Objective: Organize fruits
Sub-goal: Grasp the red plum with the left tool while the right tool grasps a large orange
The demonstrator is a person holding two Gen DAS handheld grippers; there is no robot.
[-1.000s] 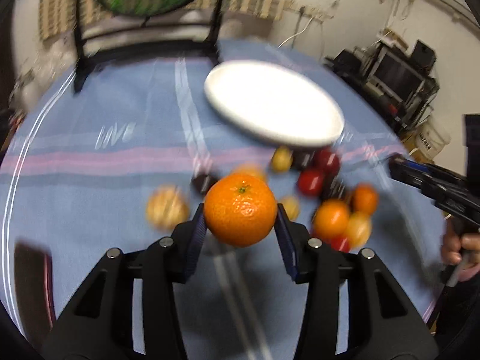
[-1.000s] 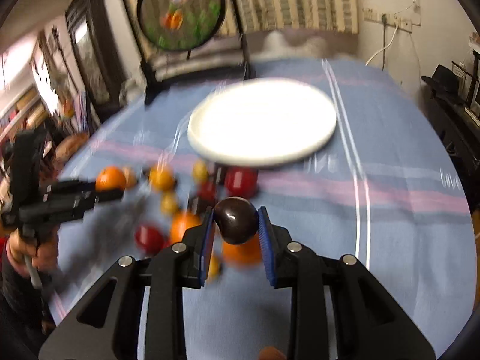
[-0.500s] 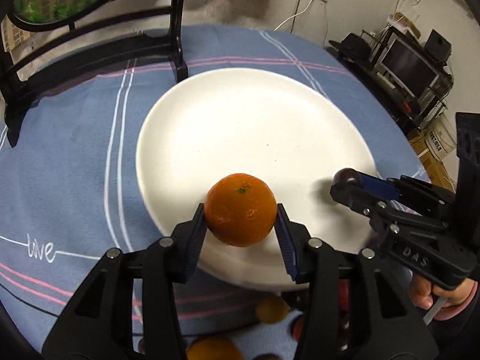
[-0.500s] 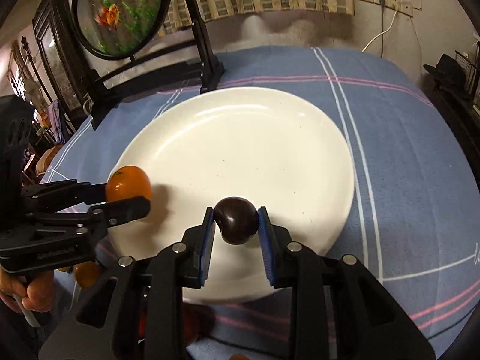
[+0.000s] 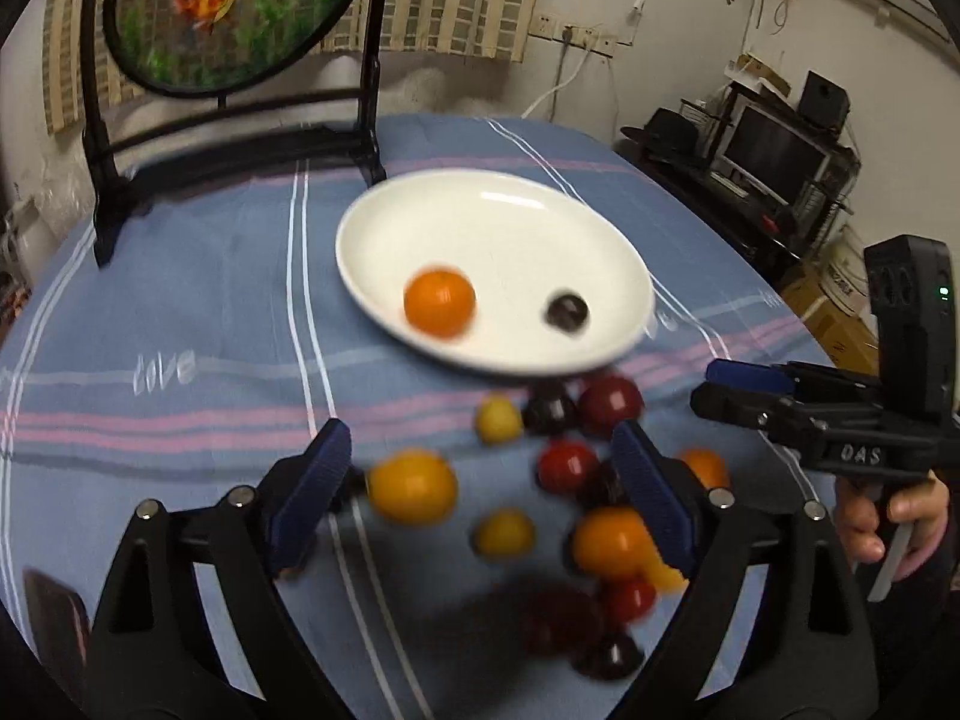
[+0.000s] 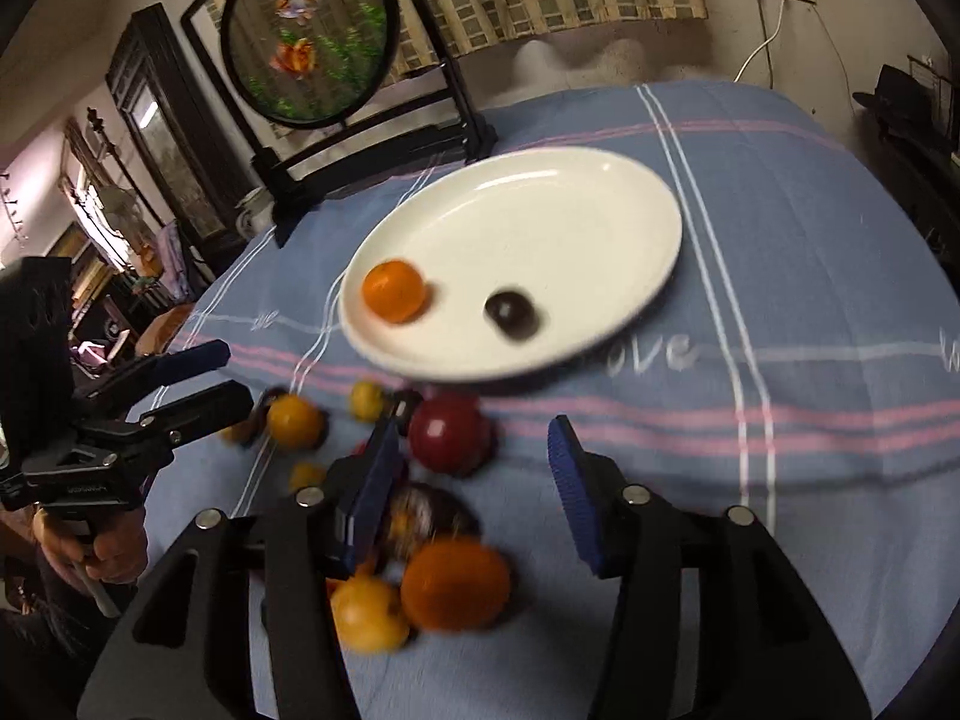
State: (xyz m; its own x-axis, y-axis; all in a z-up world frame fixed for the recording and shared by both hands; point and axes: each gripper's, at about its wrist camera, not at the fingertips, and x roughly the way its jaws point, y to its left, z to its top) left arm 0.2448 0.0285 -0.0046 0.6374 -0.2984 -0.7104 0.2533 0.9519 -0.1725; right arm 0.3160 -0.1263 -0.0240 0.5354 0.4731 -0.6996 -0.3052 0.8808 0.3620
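Fruits are only partly sorted: an orange [image 5: 440,302] and a dark plum [image 5: 567,311] lie apart on the white plate [image 5: 510,222], while the rest, a loose cluster of fruit [image 5: 564,480] in yellow, orange, red and dark tones, sits on the blue striped cloth [image 5: 210,300] over the tabletop, just in front of the plate's near rim. By my reckoning that is two pieces done and well over a dozen left, so the job is at an early stage. The left gripper [image 5: 486,489] has its fingers spread wide and opening, gripping nothing; several pieces of the cluster show on the cloth in the gap between them, and motion blur makes it impossible to tell whether the right-hand pad touches the orange-yellow fruit [image 5: 612,543] beside it. The right gripper [image 6: 474,486] is also empty, its fingers part-way apart and opening, poised over the nearer edge of the pile, with a red fruit [image 6: 447,432] just beyond the left pad and an orange one [image 6: 456,585] below the gap. Each gripper appears in the other's view, hand-held at the side of the pile. A round fish-picture screen [image 6: 312,36] on a black stand sits behind the plate.
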